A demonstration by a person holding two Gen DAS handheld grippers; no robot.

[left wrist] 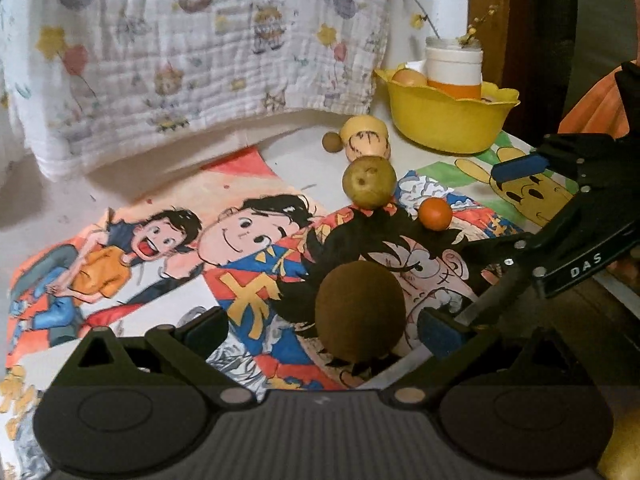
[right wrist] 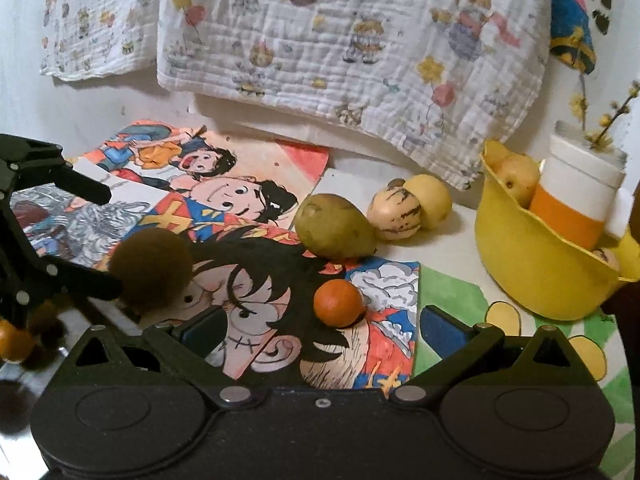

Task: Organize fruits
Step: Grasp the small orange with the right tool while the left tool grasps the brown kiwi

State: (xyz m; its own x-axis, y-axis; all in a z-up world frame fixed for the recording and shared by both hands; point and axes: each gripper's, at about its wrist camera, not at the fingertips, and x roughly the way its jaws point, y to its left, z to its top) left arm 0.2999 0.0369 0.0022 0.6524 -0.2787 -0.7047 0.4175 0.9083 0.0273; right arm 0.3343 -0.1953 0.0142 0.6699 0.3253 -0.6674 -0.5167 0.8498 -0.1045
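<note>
A brown kiwi (left wrist: 360, 312) rests on the cartoon drawings, between the wide-apart fingers of my left gripper (left wrist: 324, 330), which is open and not touching it. A small orange fruit (right wrist: 339, 303) lies just ahead of my right gripper (right wrist: 324, 330), also open, with nothing in it. Behind them lie a green pear (right wrist: 334, 226), a striped pale melon (right wrist: 394, 214) and a yellow fruit (right wrist: 430, 200). The yellow bowl (right wrist: 536, 280) at the back right holds a pale fruit (right wrist: 516, 178). From the right wrist view the left gripper (right wrist: 86, 236) shows at the left by the kiwi (right wrist: 152, 268).
A white and orange jar (right wrist: 576, 204) with flower twigs stands in the bowl. A printed quilted cloth (right wrist: 340, 48) hangs behind the table. A tiny brown ball (left wrist: 332, 142) lies by the melon. Small orange and brown fruits (right wrist: 16, 340) sit at the table's near left.
</note>
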